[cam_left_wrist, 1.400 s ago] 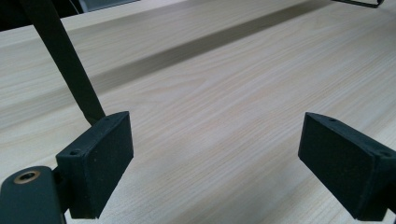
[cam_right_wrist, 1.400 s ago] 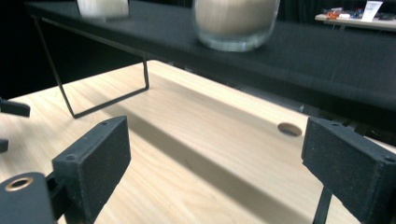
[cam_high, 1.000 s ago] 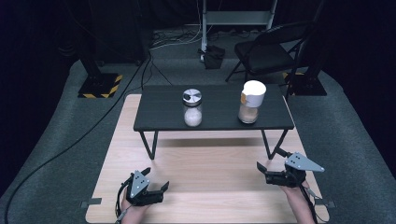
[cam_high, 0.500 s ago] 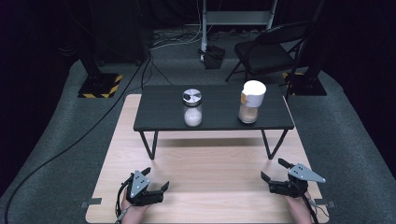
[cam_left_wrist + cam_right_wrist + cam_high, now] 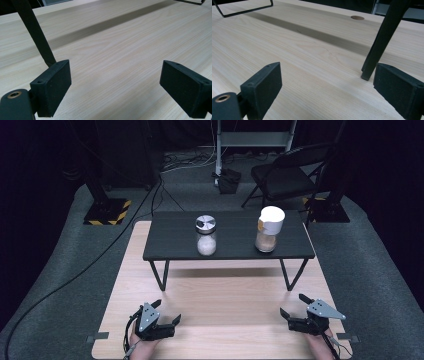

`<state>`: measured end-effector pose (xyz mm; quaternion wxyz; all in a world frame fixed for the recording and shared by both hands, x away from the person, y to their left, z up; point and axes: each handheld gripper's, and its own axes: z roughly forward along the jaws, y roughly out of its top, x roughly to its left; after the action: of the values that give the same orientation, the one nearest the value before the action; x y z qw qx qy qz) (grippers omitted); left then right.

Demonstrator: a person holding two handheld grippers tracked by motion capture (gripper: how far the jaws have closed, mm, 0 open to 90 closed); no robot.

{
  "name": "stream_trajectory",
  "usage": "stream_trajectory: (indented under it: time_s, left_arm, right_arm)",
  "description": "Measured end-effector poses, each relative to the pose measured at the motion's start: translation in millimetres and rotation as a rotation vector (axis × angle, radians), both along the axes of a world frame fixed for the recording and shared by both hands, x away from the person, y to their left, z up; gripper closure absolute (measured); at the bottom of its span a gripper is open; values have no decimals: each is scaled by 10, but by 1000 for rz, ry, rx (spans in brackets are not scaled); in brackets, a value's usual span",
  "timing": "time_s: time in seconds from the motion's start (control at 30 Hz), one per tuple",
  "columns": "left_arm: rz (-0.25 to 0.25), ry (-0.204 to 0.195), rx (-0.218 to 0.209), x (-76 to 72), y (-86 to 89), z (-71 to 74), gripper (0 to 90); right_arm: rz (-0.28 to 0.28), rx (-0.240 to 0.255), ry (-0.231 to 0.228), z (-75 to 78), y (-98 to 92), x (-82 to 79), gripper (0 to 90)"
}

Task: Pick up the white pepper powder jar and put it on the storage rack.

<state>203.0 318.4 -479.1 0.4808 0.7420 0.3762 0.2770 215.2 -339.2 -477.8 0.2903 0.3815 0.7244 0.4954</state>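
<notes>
The left tongs (image 5: 167,321) rest low over the pale wooden board (image 5: 225,315), jaws wide apart with nothing between them. Well ahead of them and a little to their right, on the small black tabletop (image 5: 230,251), stands a glass shaker (image 5: 206,235) with a metal lid; further right on it stands a jar (image 5: 269,228) with a white lid, well ahead of the right tongs (image 5: 291,311) and to their left. The right tongs are likewise wide and empty, with a black leg (image 5: 382,40) of the tabletop just ahead of them.
</notes>
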Motion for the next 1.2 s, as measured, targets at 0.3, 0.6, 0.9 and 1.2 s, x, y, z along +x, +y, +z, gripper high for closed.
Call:
stream_trajectory:
  time_s: [0.3,0.6,0.9,1.2]
  left_arm:
    - [2,1,1,-10,-1,2,100]
    - [6,1,-4,-16,0,-2,100]
    - [7,5,-9,-10,9,-2,99]
    - [9,8,-8,6,13,5,100]
  right_arm:
    - [-19,5,23,-9,-13,14,74]
    - [-28,15,23,-16,-32,8,73]
    - [-25,8,22,-11,-18,9,75]
    - [-26,3,20,-10,-15,-12,76]
